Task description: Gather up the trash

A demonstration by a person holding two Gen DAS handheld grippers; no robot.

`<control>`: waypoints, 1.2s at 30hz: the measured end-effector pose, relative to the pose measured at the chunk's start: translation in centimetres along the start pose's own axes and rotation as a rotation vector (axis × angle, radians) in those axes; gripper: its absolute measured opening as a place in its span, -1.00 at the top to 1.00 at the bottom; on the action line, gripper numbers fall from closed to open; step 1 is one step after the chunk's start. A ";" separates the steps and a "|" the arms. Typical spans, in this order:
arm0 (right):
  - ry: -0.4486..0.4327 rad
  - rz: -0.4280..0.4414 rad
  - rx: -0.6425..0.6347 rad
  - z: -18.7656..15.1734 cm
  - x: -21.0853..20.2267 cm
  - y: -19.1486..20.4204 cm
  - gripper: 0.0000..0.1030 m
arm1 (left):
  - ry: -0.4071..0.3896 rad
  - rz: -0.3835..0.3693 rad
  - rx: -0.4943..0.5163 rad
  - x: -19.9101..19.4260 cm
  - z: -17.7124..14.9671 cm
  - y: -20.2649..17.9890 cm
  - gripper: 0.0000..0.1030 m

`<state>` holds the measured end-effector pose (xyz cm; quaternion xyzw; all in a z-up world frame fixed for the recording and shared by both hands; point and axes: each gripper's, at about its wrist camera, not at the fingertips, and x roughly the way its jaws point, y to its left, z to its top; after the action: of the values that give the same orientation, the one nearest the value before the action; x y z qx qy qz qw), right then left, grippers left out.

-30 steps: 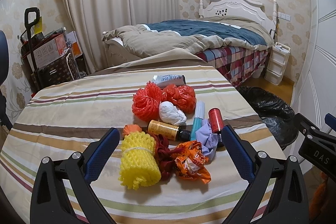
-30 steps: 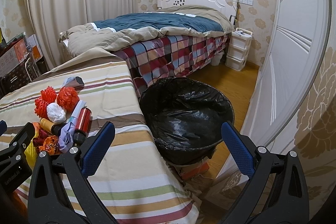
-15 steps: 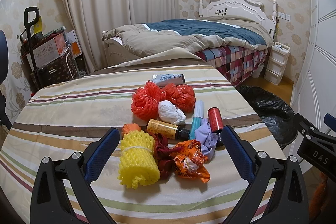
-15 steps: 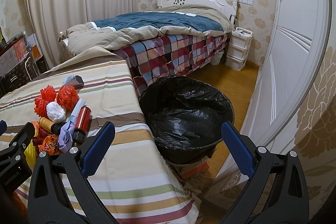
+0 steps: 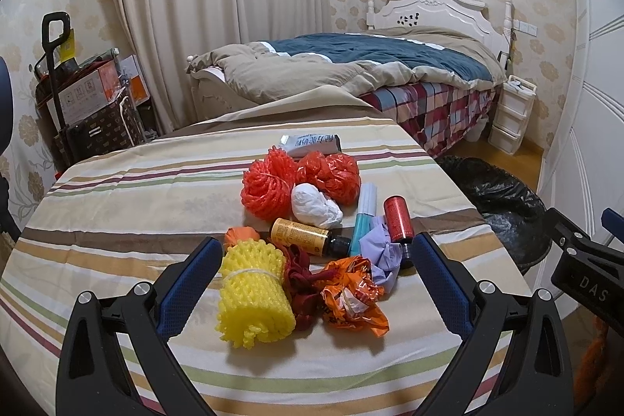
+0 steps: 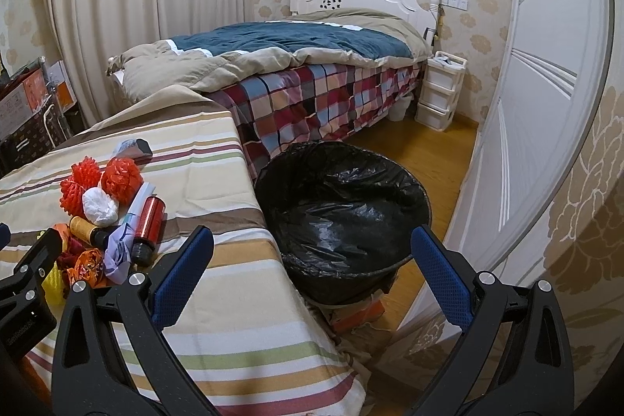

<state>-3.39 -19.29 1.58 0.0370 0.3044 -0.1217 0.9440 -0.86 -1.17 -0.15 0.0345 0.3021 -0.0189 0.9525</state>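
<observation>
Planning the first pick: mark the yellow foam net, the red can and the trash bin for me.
yellow foam net (image 5: 253, 293), left wrist view, middle of the roll below its string.
red can (image 5: 397, 219), left wrist view, middle of its side.
trash bin (image 6: 423, 195), right wrist view, right rim of the black liner.

A: Lighting? Warm, even indoor light from overhead; soft short shadows under the trash pile (image 5: 308, 252).

B: Glare? Small highlights on the black bin liner (image 6: 343, 217).

A: Optics? Strong fisheye bowing, dark vignette corners; centre sharp, no motion blur.
</observation>
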 end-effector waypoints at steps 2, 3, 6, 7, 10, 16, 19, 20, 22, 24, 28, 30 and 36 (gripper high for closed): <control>0.003 0.003 0.001 0.0 0.0 -0.1 -0.92 | 0.006 -0.003 -0.001 0.0 -0.3 0.0 -0.89; 0.005 0.004 0.001 0.0 0.1 -0.1 -0.92 | 0.010 -0.003 -0.001 0.0 -0.5 0.1 -0.89; 0.008 0.006 -0.006 -0.9 -0.3 -0.9 -0.91 | 0.031 0.002 -0.001 0.0 -1.4 0.6 -0.88; 0.008 0.008 -0.009 -1.0 -0.3 -0.9 -0.91 | 0.038 0.001 -0.002 0.1 -1.2 1.3 -0.88; 0.015 0.014 -0.018 -1.1 -0.3 -0.2 -0.88 | 0.064 0.009 -0.013 0.3 -1.6 2.7 -0.87; 0.045 0.043 -0.033 -1.3 -0.5 0.8 -0.64 | 0.116 0.032 -0.035 0.2 -2.8 5.0 -0.86; 0.056 0.052 -0.046 -1.6 -0.2 1.3 -0.64 | 0.132 0.041 -0.036 0.0 -3.1 5.7 -0.84; 0.060 0.054 -0.049 -1.6 0.0 1.6 -0.64 | 0.137 0.043 -0.036 0.1 -3.1 5.8 -0.84; 0.068 0.058 -0.052 -1.6 0.3 2.0 -0.64 | 0.152 0.042 -0.041 0.3 -3.1 5.8 -0.83; 0.076 0.062 -0.052 -1.7 0.5 2.1 -0.64 | 0.165 0.038 -0.043 0.9 -2.7 5.9 -0.82; 0.086 0.061 -0.049 -1.8 0.8 2.1 -0.64 | 0.195 0.024 -0.044 1.8 -2.6 6.1 -0.63; 0.090 0.060 -0.046 -1.7 1.0 2.1 -0.64 | 0.215 0.003 -0.054 1.9 -2.7 6.4 -0.55; 0.096 0.063 -0.048 -1.7 1.4 2.6 -0.64 | 0.221 0.018 -0.074 1.7 -2.8 7.7 -0.55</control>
<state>-2.58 -16.85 -0.62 0.0298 0.3509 -0.0828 0.9323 -0.67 6.72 -3.02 0.0037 0.4054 0.0047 0.9141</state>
